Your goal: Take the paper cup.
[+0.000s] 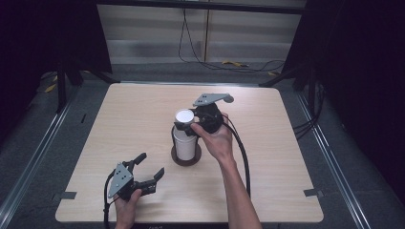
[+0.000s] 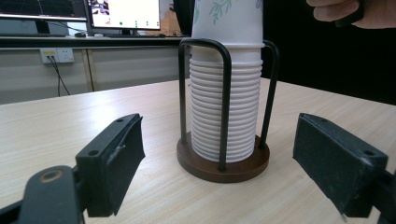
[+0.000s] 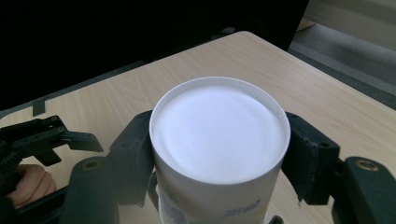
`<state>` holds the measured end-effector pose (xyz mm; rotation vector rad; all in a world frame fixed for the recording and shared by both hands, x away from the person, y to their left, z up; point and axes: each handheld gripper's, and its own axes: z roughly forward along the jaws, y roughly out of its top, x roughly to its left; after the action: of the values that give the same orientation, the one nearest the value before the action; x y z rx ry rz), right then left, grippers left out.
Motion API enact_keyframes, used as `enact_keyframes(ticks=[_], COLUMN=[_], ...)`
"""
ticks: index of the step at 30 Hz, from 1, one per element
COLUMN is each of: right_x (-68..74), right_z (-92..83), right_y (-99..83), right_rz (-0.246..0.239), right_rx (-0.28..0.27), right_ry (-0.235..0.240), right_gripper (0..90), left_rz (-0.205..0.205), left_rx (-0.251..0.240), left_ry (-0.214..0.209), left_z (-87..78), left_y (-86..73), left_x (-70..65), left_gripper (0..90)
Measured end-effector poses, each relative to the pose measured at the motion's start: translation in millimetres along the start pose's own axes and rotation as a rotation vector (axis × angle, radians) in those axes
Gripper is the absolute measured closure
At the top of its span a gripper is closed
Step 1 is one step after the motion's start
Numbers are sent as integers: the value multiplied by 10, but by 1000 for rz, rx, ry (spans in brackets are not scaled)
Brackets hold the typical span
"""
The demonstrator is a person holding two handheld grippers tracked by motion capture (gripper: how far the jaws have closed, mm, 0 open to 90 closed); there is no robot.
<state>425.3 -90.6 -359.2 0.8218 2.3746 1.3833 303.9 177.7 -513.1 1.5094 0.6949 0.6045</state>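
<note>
We are seeing a table lying across the middle of the high view, with tape marks sitting at its lower corners. Cables are trailing over the floor at the top centre, beside yellow plugs. In the left gripper view, monitors are glowing at the upper left, above a shelf and a wall socket.

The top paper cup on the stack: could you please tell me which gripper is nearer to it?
Right. The right gripper has a jaw on either side of the top cup, touching it. The left gripper rests open on the table, well in front of the stack.
</note>
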Motion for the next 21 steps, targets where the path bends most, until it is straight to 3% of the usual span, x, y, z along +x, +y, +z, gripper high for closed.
enact_keyframes(ticks=[16, 21], right_x=[-7, -11], right_z=[-104, -179], right_y=[37, 55], right_rz=[-1, 6], right_rx=[-95, -151], right_ry=[10, 16], right_gripper=[347, 350], left_rz=[-13, -12], left_rx=[-1, -4], left_ry=[2, 4], left_z=[4, 1], left_y=[-1, -2], left_x=[0, -4], left_gripper=[159, 159])
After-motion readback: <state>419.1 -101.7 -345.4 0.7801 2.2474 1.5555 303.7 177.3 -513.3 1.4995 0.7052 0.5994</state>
